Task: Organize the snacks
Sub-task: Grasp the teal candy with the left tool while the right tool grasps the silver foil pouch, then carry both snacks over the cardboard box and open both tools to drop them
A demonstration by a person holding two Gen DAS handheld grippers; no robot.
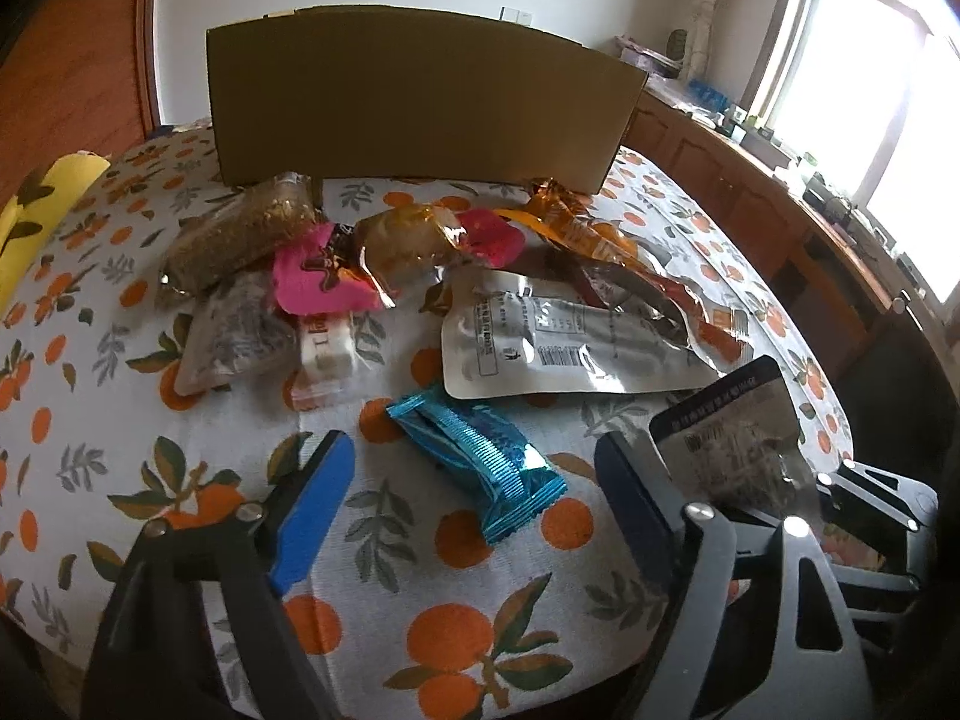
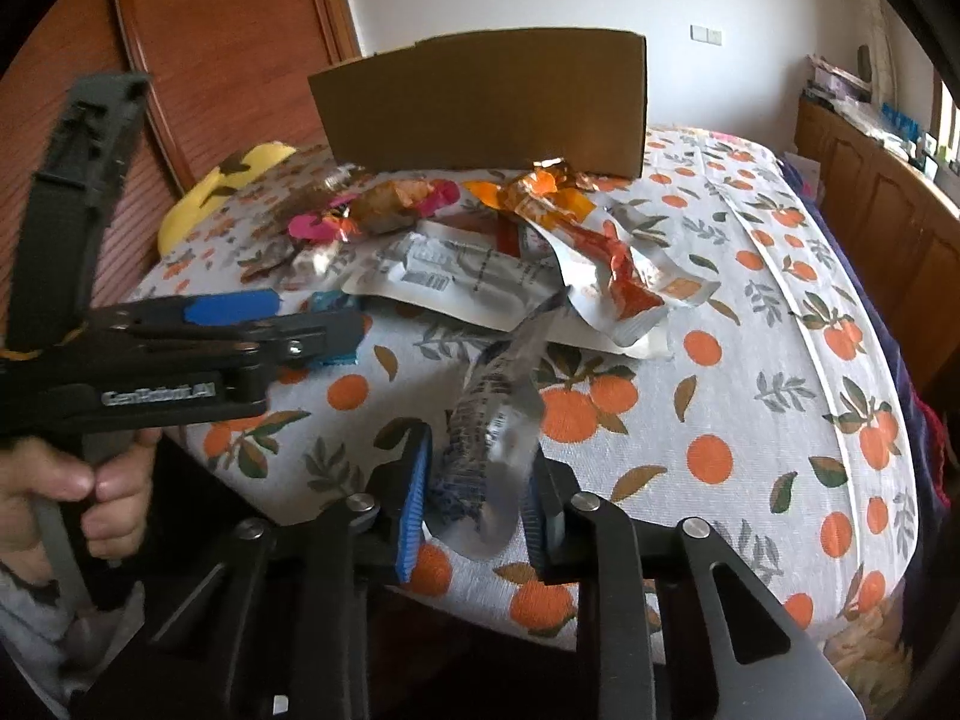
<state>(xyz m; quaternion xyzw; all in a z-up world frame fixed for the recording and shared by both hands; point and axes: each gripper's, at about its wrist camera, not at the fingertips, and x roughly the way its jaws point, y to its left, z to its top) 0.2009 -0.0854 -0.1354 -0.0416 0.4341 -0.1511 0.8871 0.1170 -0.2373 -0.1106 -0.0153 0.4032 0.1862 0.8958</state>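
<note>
A teal snack packet (image 1: 480, 468) lies on the orange-print tablecloth (image 1: 456, 630). My left gripper (image 1: 471, 441) stands open around it, one blue finger on each side, neither pad touching it. In the right wrist view the left gripper (image 2: 318, 315) reaches in from the left over that same teal packet (image 2: 342, 357). My right gripper (image 2: 480, 450) is shut on a crinkled silver packet (image 2: 492, 420) with dark print, held upright above the cloth. That packet (image 1: 732, 438) also shows at the right of the left wrist view.
A brown cardboard box (image 1: 420, 102) stands at the back of the table. In front of it lies a heap of snacks: a large silver pouch (image 1: 540, 342), a pink packet (image 1: 318, 276), orange wrappers (image 1: 576, 228). A yellow object (image 1: 42, 210) sits far left. A hand (image 2: 90, 492) grips the left tool.
</note>
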